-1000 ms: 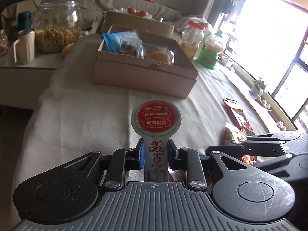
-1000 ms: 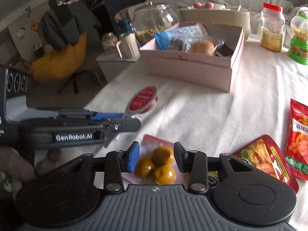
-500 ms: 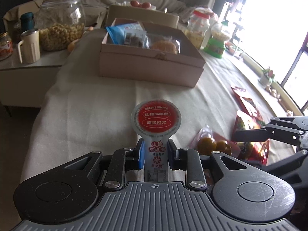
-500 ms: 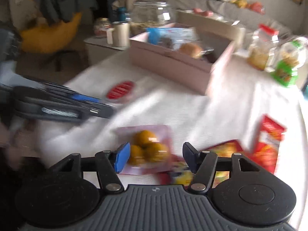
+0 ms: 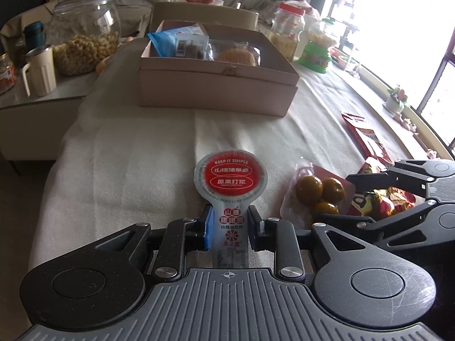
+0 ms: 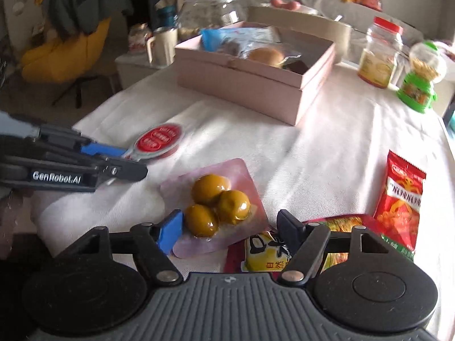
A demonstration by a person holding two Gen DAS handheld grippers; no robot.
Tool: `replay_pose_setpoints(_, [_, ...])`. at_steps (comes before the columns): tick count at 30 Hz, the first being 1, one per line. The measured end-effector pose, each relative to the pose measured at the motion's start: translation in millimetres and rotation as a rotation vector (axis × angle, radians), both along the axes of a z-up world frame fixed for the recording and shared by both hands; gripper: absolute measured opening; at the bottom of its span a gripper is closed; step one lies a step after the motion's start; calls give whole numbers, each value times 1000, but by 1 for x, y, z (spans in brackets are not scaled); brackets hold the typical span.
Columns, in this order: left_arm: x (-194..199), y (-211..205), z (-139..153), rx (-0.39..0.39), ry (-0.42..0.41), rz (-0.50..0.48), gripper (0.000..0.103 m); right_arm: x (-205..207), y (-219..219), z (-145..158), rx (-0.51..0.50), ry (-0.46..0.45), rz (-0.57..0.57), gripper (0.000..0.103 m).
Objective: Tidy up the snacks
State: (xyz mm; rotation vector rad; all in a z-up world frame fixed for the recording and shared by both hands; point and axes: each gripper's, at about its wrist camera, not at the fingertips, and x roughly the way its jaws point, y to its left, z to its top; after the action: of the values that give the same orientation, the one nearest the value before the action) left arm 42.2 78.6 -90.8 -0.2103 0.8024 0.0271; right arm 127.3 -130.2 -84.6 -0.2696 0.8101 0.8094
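Left tool [image 5: 229, 228]: clamping the narrow paper stem of the round snack cup [image 5: 231, 177], which is standing upright between the blue pads; its foil lid is a glossy red disc with a white rim.
Right tool [image 6: 229, 226]: jaws standing apart, having just been opening; the plum pack [image 6: 219, 203] is lying between them on the cloth, and whether the blue pad at 9 o'clock is touching its edge cannot be told.
Plum pack: flat clear-and-pink plastic pouch holding three glossy amber spheres, resting on the bench [image 6: 327, 142].
Bench: wearing a white, coarse-woven cloth.
Cardboard box [image 5: 217, 85]: rectangular, matte pinkish-tan, open-topped, sitting at 12 o'clock from the left tool; crinkled wrapped snacks are filling it.
Red sachets [image 6: 402, 199]: shiny foil rectangles lying at 3 o'clock from the plum pack.
Glass jar [image 5: 84, 35]: bulbous, clear, lidded, holding pale nuggets, at 10 o'clock on a side table.
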Motion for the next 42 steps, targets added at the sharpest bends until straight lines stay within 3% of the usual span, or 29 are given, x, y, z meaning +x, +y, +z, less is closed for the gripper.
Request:
replay_pose_setpoints(5, [2,0,0,-2,0,-1,29,-3,2,-8,32,-27,17,88])
replay_pose_setpoints(12, [14,-2,-1,21,-2,-18,29,-4,0,-7,40,-53,18,89])
replay_pose_setpoints(15, [19,-3,-2,36,-12,-27,29,-10,0,-2,22,-107,18,89])
replay_pose_setpoints(19, [22,-5,-2,48,-22,-39,28,-13,-6,7,93,-134,20,89])
replay_pose_setpoints(21, [22,-6,-2,55,-21,-49,28,-10,-5,8,111,-114,36,84])
replay_pose_setpoints(23, [22,-6,-2,57,-21,-56,28,-6,0,5,102,-80,62,66])
replay_pose_setpoints(26, [24,-4,-2,48,-16,-57,28,-3,7,2,87,-54,74,58])
replay_pose_setpoints(36, [22,-1,-3,38,-25,-60,28,-15,12,3,42,-82,114,58])
replay_pose_setpoints(42, [22,-1,-3,33,-29,-61,28,-11,13,0,41,-48,111,62])
